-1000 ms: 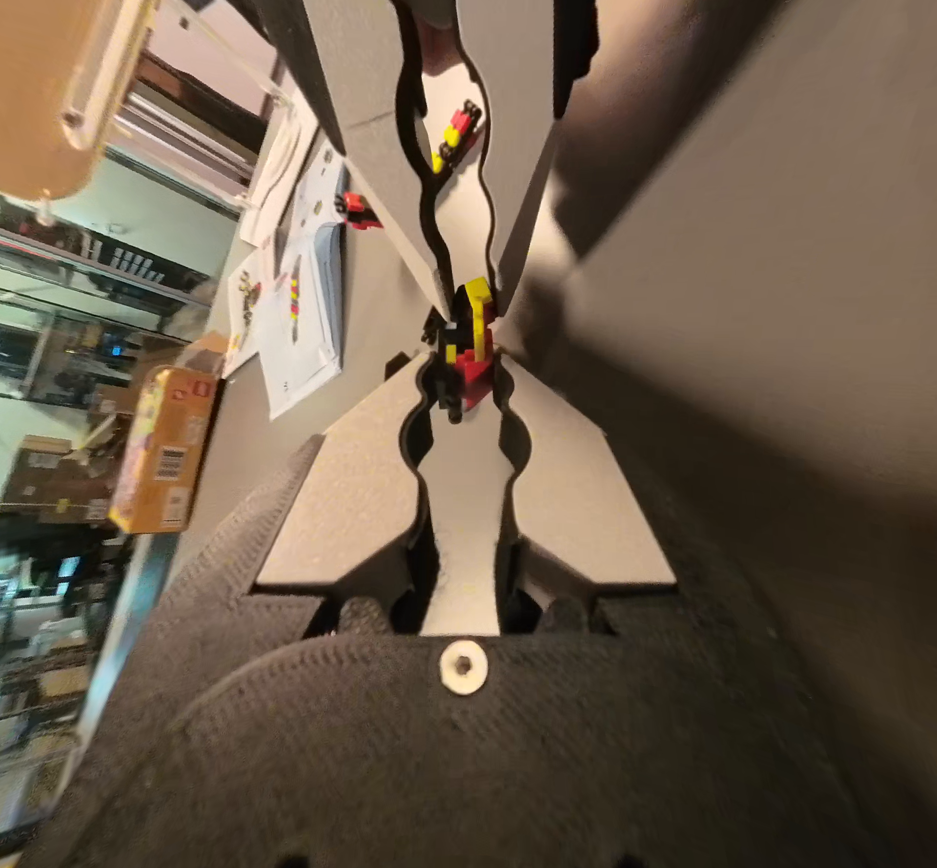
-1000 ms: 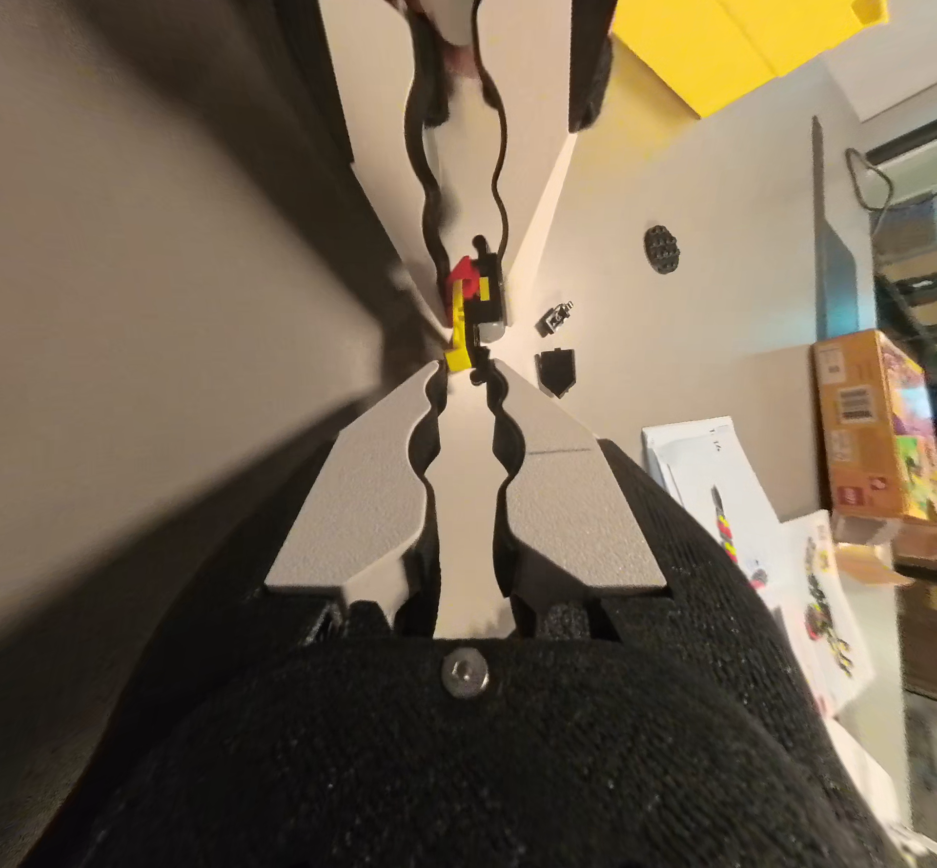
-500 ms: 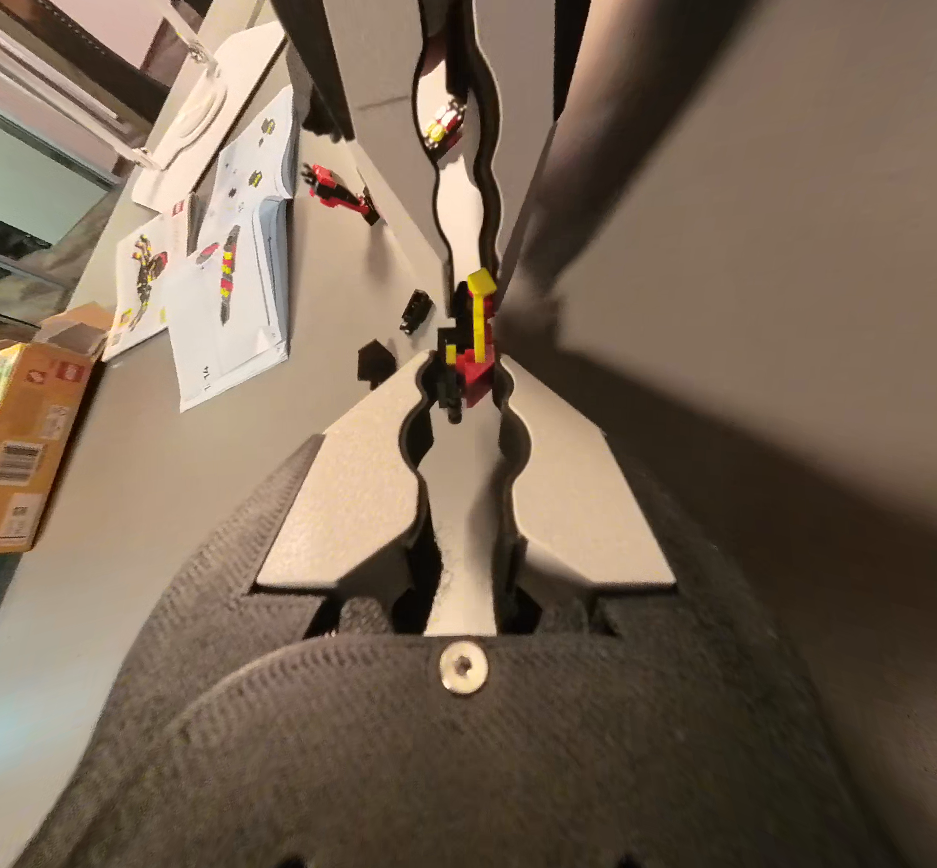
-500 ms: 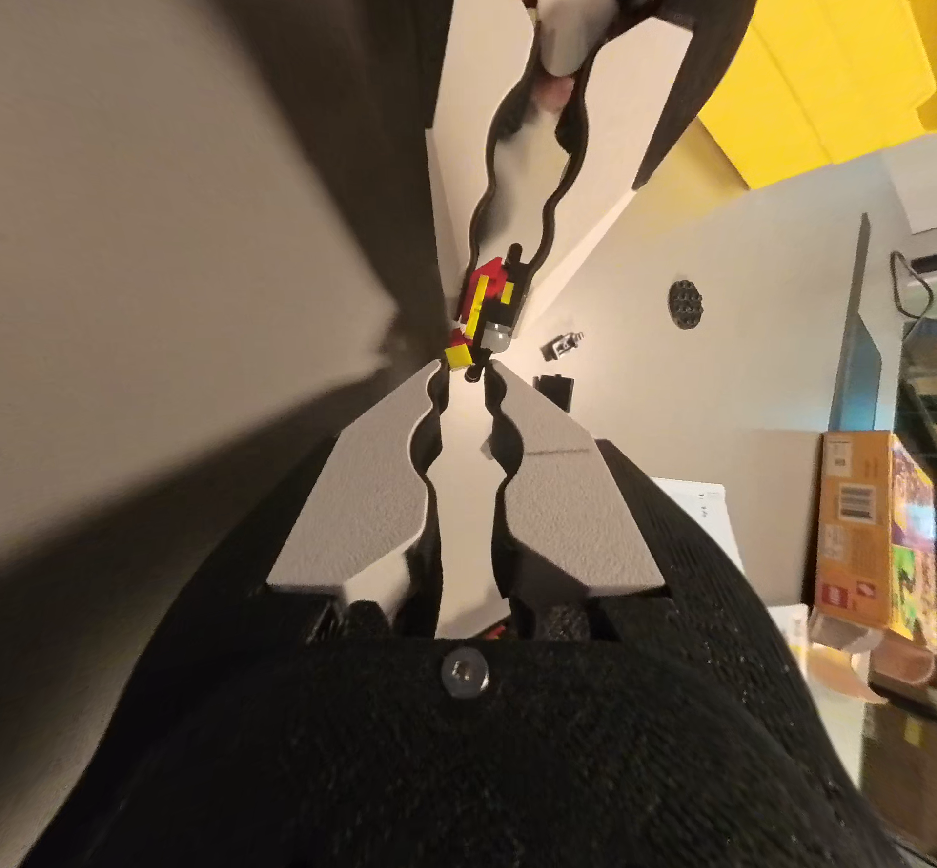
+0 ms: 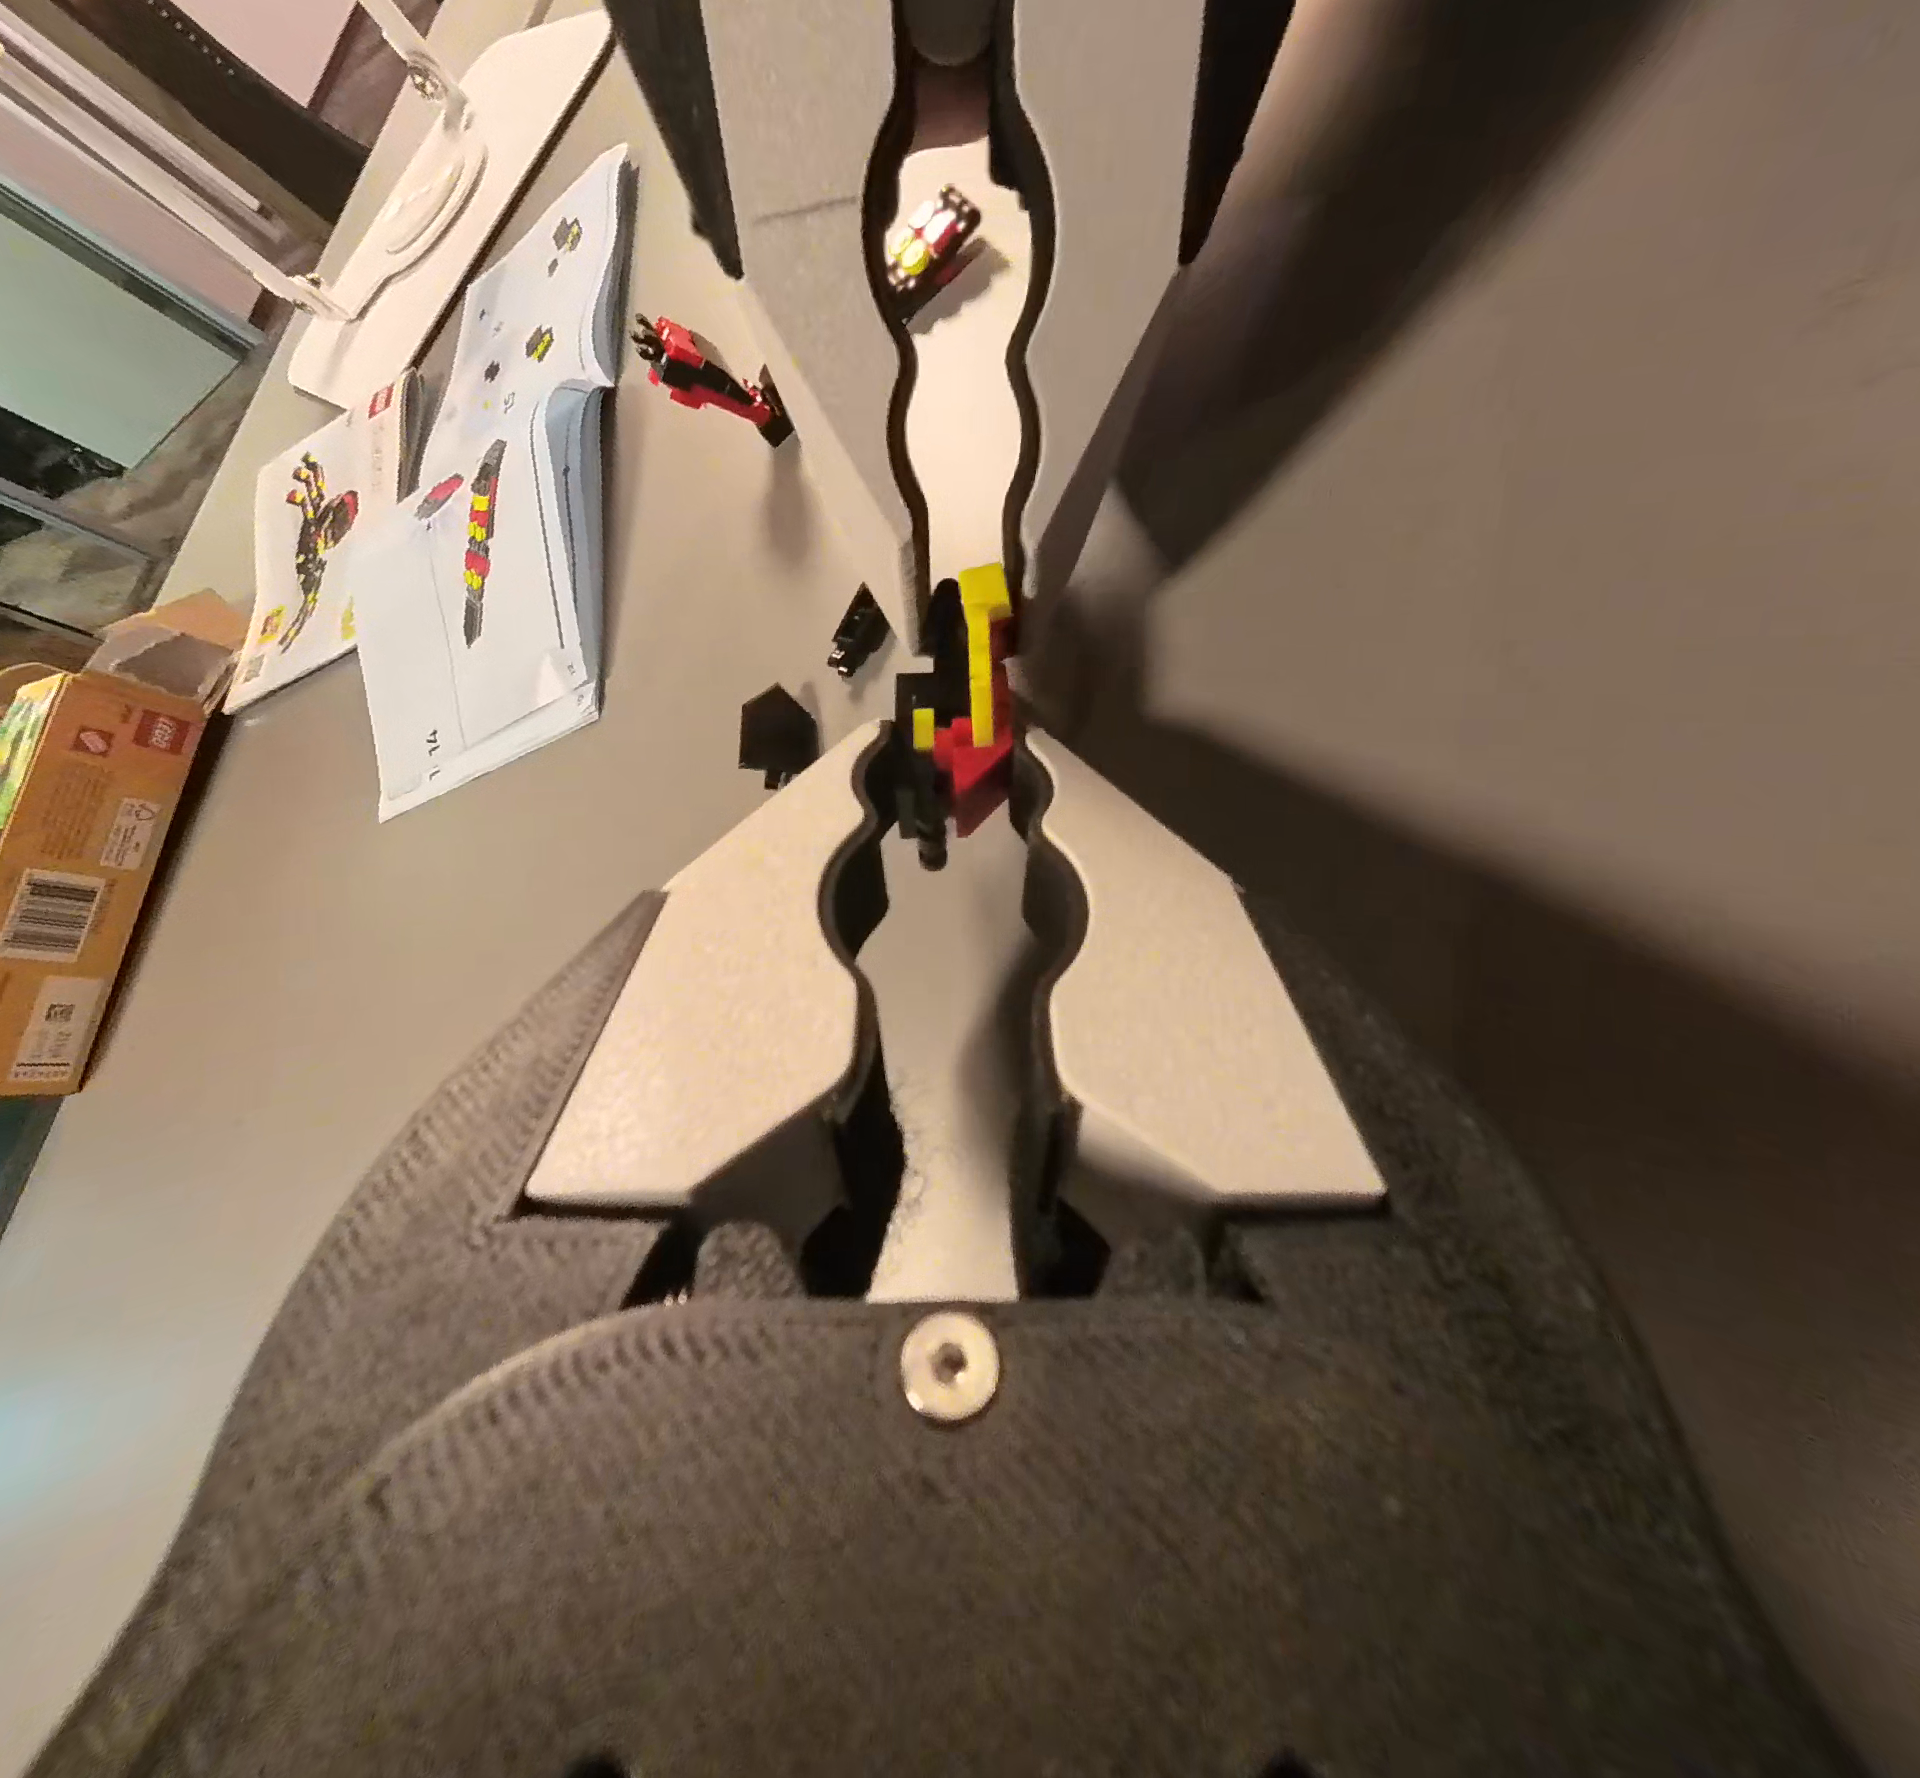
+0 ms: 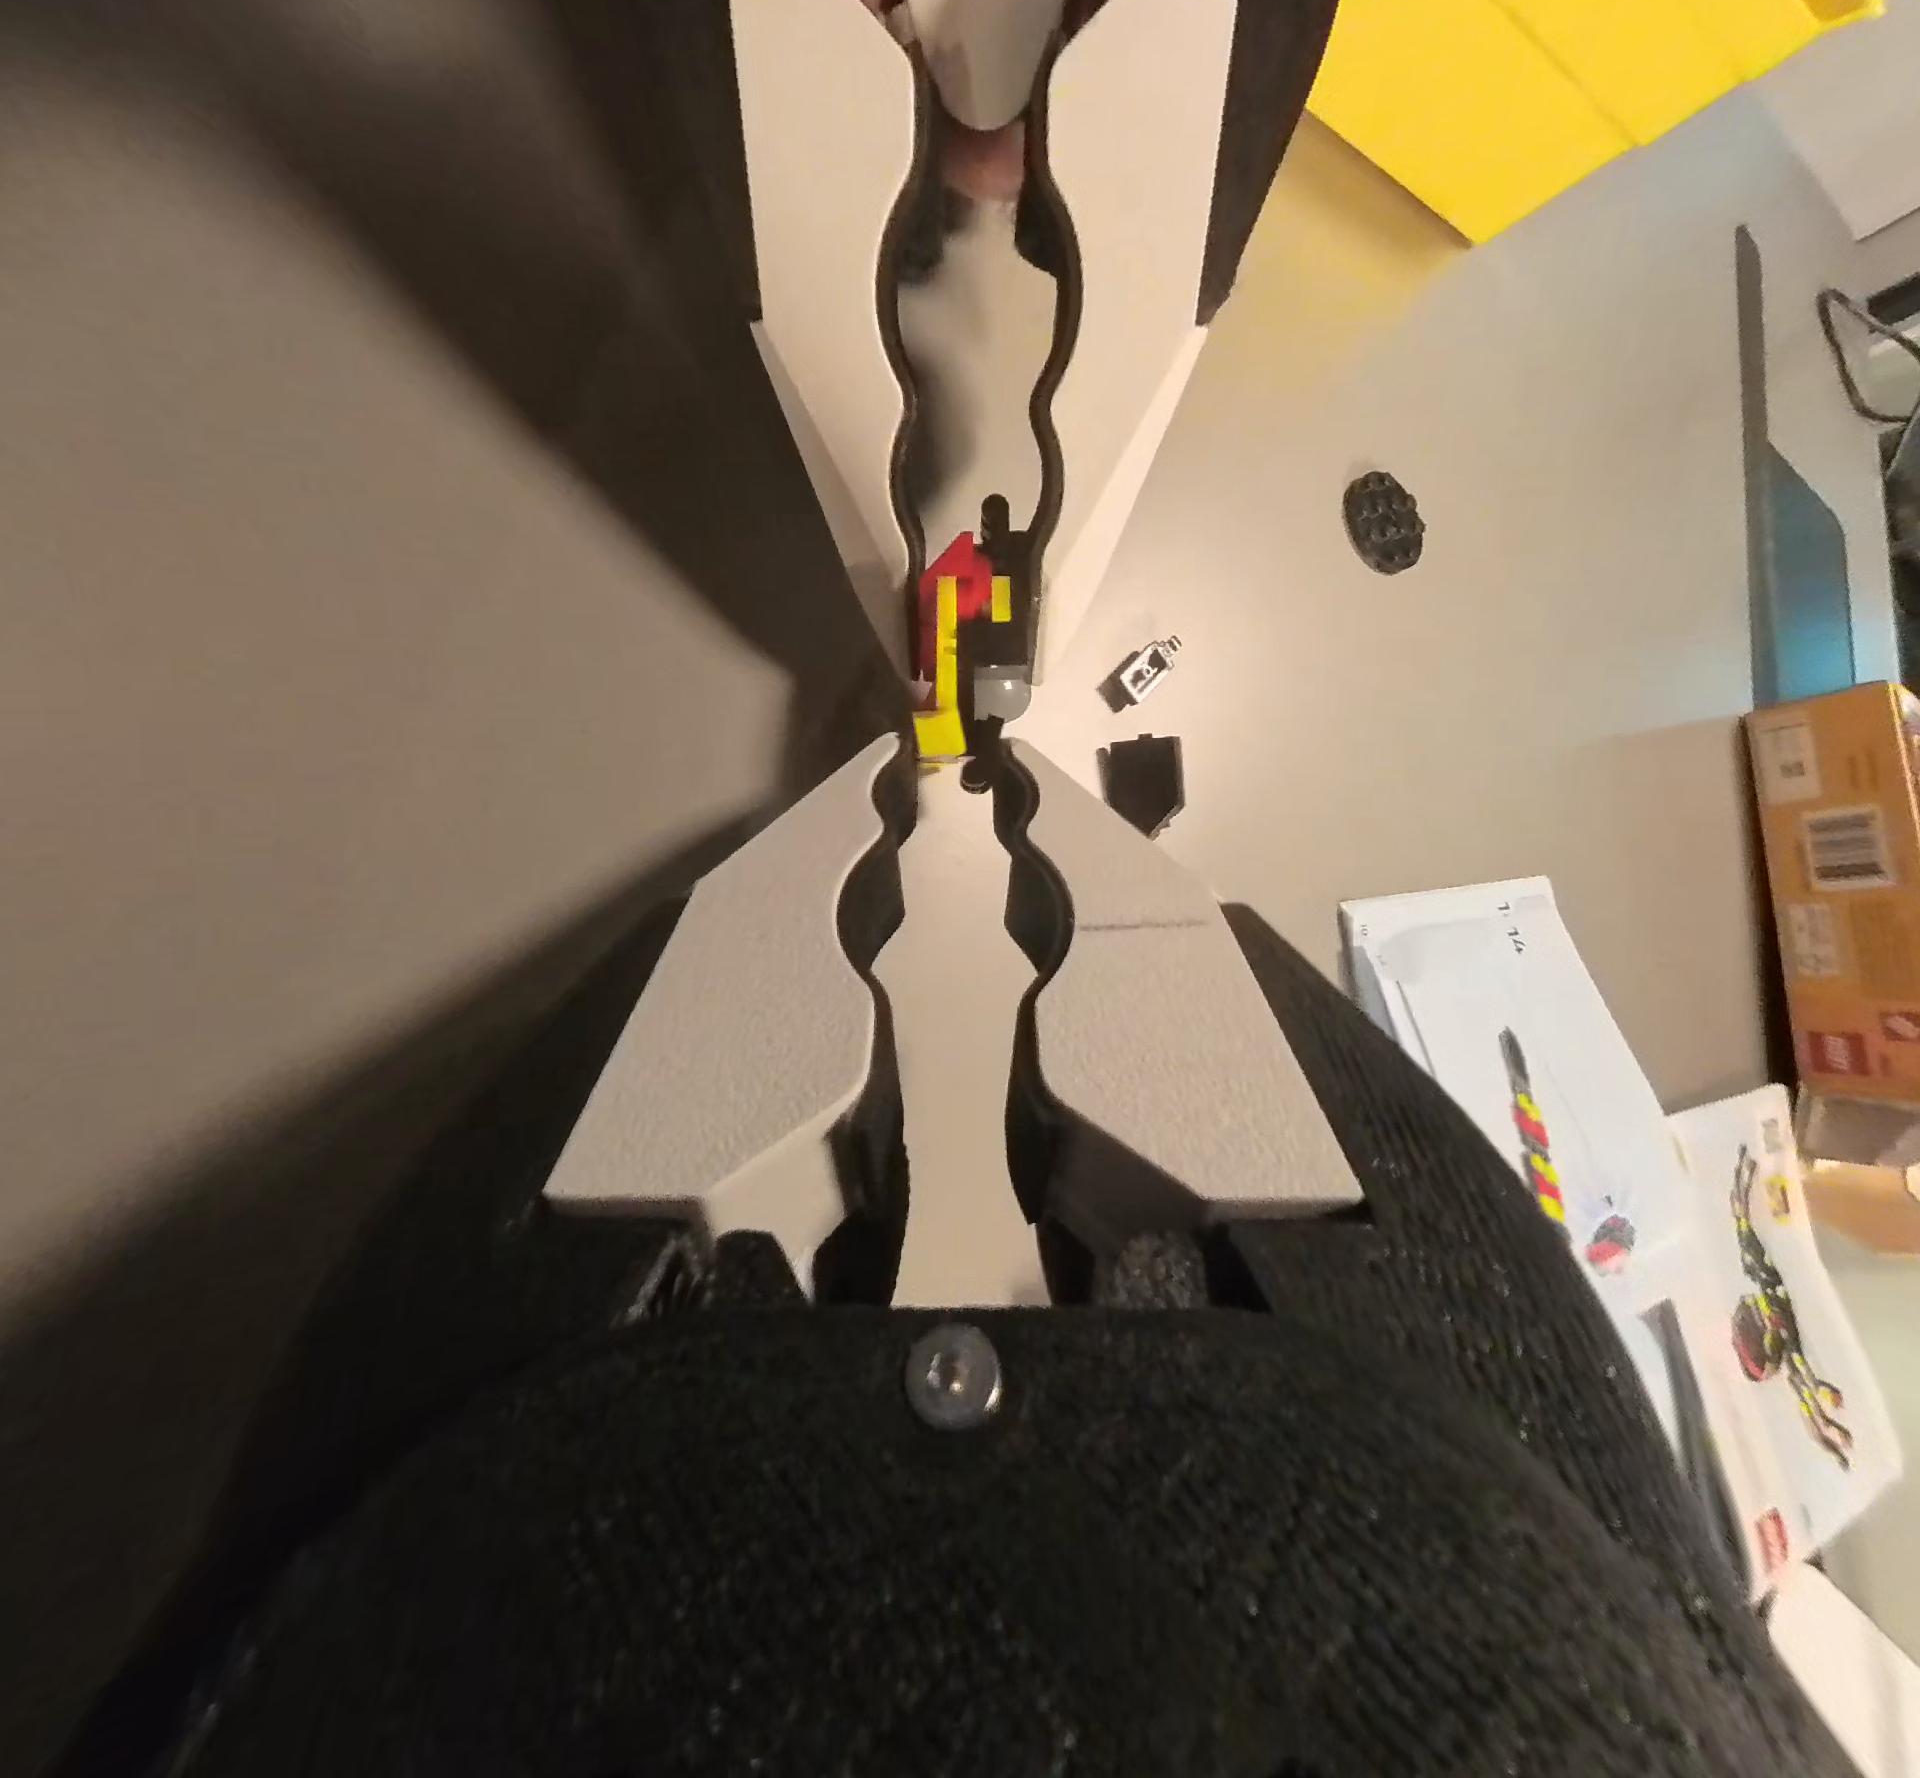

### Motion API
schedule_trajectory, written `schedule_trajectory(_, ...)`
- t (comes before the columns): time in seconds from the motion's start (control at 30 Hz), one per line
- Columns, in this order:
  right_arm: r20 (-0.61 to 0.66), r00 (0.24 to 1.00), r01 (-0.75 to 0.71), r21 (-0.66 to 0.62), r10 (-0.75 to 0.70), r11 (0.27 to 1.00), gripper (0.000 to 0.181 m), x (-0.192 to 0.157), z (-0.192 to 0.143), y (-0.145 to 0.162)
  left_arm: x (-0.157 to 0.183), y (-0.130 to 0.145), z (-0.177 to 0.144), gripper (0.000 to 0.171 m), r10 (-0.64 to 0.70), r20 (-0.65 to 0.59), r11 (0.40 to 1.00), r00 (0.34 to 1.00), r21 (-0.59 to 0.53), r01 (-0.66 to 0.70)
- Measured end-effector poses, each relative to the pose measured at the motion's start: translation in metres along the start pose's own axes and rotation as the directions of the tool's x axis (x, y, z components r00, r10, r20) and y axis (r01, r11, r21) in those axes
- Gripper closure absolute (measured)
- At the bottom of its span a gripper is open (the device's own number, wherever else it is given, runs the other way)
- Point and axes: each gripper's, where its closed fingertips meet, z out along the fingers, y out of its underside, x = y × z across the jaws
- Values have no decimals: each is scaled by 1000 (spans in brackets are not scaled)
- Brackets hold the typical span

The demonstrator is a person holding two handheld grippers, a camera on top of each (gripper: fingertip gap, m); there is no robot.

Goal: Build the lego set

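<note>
A small lego assembly (image 5: 961,700) of black, yellow and red bricks hangs above the grey table (image 5: 312,949), held between both grippers, which meet tip to tip. My left gripper (image 5: 951,772) is shut on its red and black end. My right gripper (image 6: 951,767) is shut on its yellow and black end (image 6: 940,726). In the left wrist view the right gripper's fingers (image 5: 810,274) come in from the top. In the right wrist view the left gripper's fingers (image 6: 821,274) do the same, around the red end (image 6: 956,575).
On the table lie a black wedge brick (image 5: 774,726), a small black part (image 5: 854,632), a red-black subassembly (image 5: 707,372), a striped segment (image 5: 930,242), open instruction booklets (image 5: 499,502), an orange box (image 5: 73,876), a round black plate (image 6: 1382,523) and a yellow bin (image 6: 1558,14). The tips of both grippers are at nearly the same place. It is some 11 cm from my right tips to the red-black subassembly (image 5: 707,372).
Both grippers have tilted and turned together while keeping hold of the assembly. More of the table and its loose parts shows in the left wrist view.
</note>
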Motion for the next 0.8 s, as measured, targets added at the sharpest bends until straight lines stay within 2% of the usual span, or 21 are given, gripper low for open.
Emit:
schedule_trajectory(0.17, -8, 991, 134, -18, -134, 991, 169, -3, -2, 1, 3, -1, 0, 151, 7, -13, 1000, 1000, 2, -7)
schedule_trajectory(0.33, 7, 982, 191, -37, -191, 981, 170, -4, -3, 2, 3, -1, 1, 151, 6, -18, 1000, 1000, -2, -6)
schedule_trajectory(0.6, -24, 999, 33, -70, -34, 997, 169, -2, -2, 1, 3, 0, 1, 152, 3, -6, 1000, 1000, -17, -3)
schedule_trajectory(0.8, -63, 998, 12, -112, -19, 994, 169, -1, -2, 1, 3, 0, 1, 152, -11, -8, 1000, 1000, -23, 10)
